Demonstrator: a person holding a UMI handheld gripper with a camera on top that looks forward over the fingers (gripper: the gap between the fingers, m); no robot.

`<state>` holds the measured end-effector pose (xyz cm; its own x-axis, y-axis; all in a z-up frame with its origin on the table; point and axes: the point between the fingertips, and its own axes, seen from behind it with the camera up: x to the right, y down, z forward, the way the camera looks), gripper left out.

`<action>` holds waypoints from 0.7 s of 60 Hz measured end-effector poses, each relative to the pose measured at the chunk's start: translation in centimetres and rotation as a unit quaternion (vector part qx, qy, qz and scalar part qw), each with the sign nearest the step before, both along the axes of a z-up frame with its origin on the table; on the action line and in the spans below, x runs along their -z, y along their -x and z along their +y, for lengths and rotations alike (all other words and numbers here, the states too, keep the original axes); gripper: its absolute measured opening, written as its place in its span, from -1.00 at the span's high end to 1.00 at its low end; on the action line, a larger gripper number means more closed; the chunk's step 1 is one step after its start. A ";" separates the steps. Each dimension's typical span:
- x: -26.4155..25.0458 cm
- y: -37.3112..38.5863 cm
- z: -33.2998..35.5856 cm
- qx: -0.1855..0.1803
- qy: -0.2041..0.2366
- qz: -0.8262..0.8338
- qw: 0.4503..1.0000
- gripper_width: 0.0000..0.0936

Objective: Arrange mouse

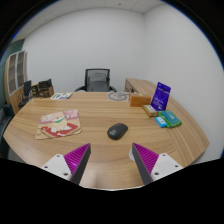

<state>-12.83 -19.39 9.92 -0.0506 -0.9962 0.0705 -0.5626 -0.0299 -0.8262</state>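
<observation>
A dark grey mouse lies on the wooden table, just ahead of my fingers and a little toward the right one. My gripper is open, its two fingers with purple pads spread wide over the table's near edge. Nothing stands between them. The mouse is apart from both fingers.
A pink and red printed sheet lies left of the mouse. To the right sit a green box and a purple standing card. A round disc and papers lie farther back. An office chair stands behind the table.
</observation>
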 end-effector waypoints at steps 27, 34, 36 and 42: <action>8.5 -10.5 -1.8 0.016 0.000 0.027 0.999 -0.85; 10.1 -12.6 -1.9 0.014 0.006 0.035 0.999 -0.86; 10.5 -13.1 -1.8 0.012 0.005 0.038 0.999 -0.86; 11.1 -14.9 -1.9 0.009 0.003 0.038 0.999 -0.86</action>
<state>2.02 -21.31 -1.17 -0.0631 -0.9947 0.0810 -0.6236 -0.0240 -0.7814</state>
